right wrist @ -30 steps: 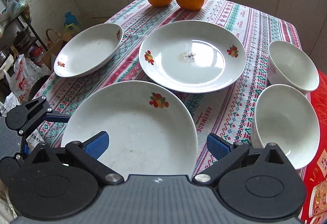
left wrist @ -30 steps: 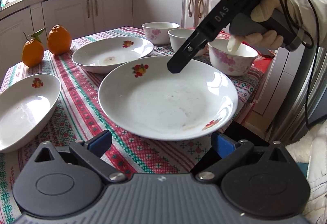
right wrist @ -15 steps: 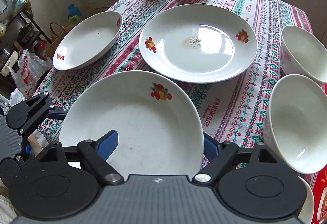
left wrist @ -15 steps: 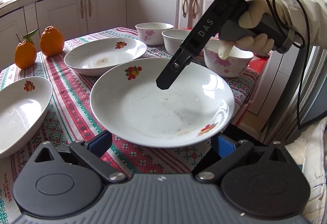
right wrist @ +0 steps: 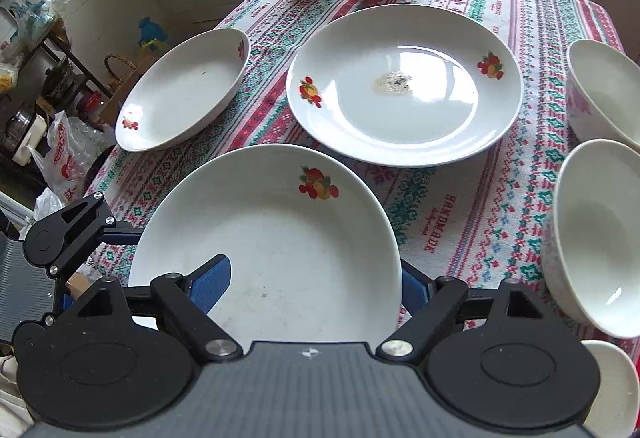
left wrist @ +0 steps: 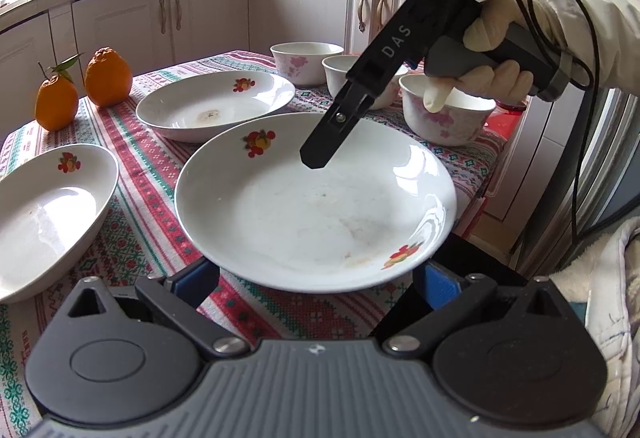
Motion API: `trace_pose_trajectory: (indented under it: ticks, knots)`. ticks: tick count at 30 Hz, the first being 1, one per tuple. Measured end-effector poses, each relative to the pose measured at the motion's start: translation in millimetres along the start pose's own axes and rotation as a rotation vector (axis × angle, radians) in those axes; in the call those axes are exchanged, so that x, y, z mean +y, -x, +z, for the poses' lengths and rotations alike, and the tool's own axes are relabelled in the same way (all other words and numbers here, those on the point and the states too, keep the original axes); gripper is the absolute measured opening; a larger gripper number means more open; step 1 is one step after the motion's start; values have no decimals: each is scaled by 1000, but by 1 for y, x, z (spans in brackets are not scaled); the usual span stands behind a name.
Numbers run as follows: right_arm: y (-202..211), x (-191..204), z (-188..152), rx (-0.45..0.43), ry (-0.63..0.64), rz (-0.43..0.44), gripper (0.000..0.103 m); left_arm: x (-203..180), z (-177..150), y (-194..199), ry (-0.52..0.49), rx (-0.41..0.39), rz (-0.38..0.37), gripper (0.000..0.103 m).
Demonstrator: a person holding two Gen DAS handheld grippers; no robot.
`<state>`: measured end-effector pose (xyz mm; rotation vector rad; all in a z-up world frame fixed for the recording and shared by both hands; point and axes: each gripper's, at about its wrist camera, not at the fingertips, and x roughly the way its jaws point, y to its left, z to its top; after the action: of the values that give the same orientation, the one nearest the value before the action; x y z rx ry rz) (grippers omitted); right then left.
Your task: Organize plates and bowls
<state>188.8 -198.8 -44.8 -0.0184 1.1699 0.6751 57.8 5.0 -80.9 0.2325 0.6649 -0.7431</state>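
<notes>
A white near plate point(right wrist: 288, 230) with fruit prints lies at the table's corner. My right gripper point(right wrist: 316, 278) straddles its rim, the left pad on the inner surface and the right pad behind the rim; its jaws are opening slightly. In the left wrist view its fingers point(left wrist: 316, 158) point down into the near plate point(left wrist: 312, 206), held by a gloved hand point(left wrist: 492, 54). My left gripper point(left wrist: 318, 284) stands open, with that plate's edge over the gap between its pads. A second plate point(right wrist: 404, 86) and a deep plate point(right wrist: 184, 90) lie beyond. Three flowered bowls point(left wrist: 448, 110) stand together.
Two oranges point(left wrist: 108, 78) sit at the far corner of the patterned tablecloth point(right wrist: 460, 222). White kitchen cabinets point(left wrist: 208, 22) run behind the table. Bags and clutter point(right wrist: 60, 150) lie on the floor past the table's edge.
The right gripper's jaws have narrowed from wide apart onto the near plate's rim, and the gripper has dipped closer to it. The plate now looks tipped slightly toward the left gripper.
</notes>
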Motion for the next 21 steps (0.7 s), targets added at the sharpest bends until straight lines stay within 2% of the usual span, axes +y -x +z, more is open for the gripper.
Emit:
trace_pose_trajectory:
  ticks: [7, 21]
  knots:
    - [-8, -9, 6, 25, -26, 66, 90, 2, 0, -4, 19, 4, -18, 102]
    - [-6, -11, 5, 25, -28, 89, 90, 5, 2, -7, 19, 19, -35, 102]
